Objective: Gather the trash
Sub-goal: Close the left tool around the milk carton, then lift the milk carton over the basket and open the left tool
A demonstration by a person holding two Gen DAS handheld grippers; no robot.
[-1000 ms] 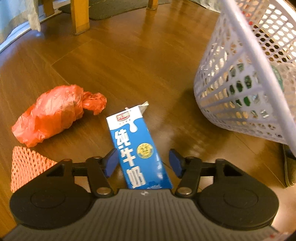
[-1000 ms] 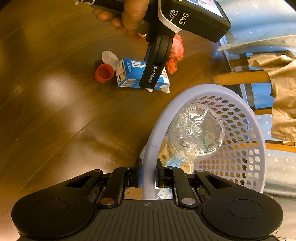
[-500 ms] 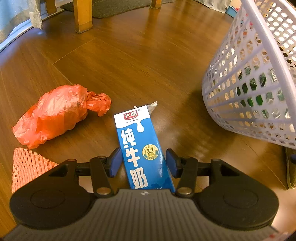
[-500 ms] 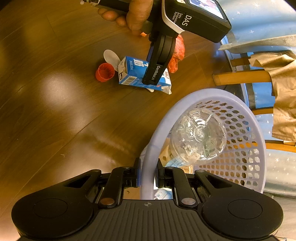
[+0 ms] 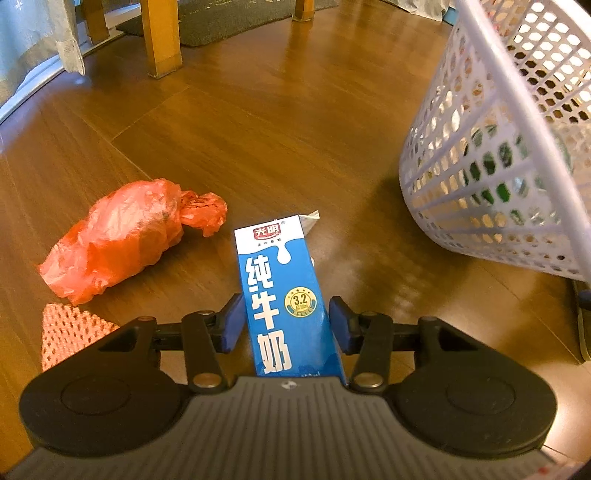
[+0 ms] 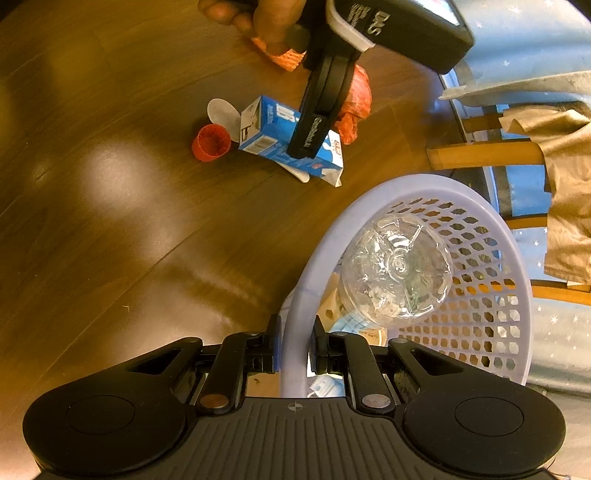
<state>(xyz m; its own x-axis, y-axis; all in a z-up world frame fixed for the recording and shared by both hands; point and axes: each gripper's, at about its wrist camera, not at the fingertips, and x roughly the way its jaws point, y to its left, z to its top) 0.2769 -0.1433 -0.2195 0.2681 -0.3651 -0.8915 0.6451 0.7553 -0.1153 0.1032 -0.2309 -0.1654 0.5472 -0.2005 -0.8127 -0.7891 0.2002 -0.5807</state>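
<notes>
While we look along the left gripper, its blue pads stand on either side of the milk carton, which lies flat on the wooden floor. The jaws have just been closing on the carton; the left pad sits right at its edge and a thin gap shows at the right pad, so they do not yet pinch it. An orange plastic bag lies near the carton's left, with orange netting below it. The white basket stands tilted at the right.

From the right wrist, we see the right gripper pressed together on the basket's rim, one pad outside and one inside. A crushed clear bottle lies in the basket. Further off, a hand holds the left gripper down over the carton. A red cap and a white spoon lie just beside the carton's end.
</notes>
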